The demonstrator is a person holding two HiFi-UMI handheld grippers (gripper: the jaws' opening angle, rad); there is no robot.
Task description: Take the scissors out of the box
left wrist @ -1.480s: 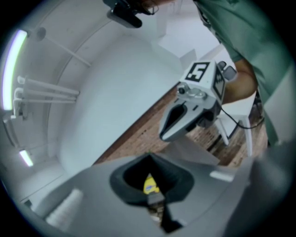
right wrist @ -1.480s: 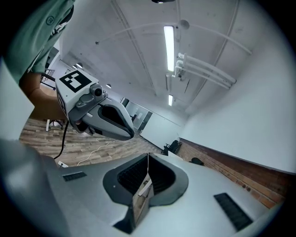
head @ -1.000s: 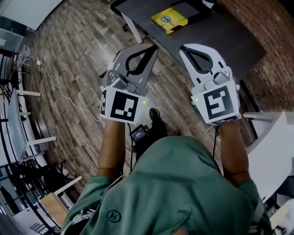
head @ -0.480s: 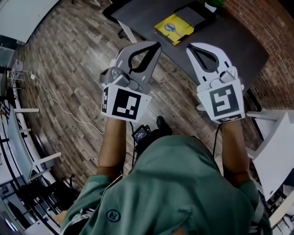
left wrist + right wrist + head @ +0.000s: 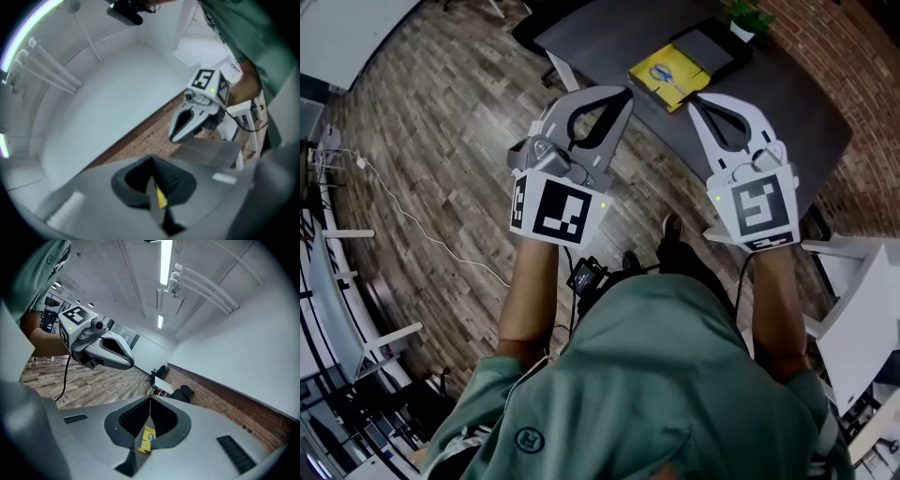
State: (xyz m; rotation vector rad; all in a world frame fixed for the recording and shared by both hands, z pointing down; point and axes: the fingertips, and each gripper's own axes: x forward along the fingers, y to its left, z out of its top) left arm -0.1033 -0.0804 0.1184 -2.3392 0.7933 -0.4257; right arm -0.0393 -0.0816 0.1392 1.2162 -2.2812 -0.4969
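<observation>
Dark table [image 5: 769, 84] carries a yellow box [image 5: 670, 73]; the scissors [image 5: 667, 67] lie inside the box. Left gripper [image 5: 622, 94] and right gripper [image 5: 695, 99] hover short of the box, flanking it, jaw tips together, gripping nothing.

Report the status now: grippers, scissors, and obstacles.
Left gripper and right gripper shut, empty. Blue-handled scissors inside flat yellow box on dark grey table, untouched. Nothing between grippers and box.
</observation>
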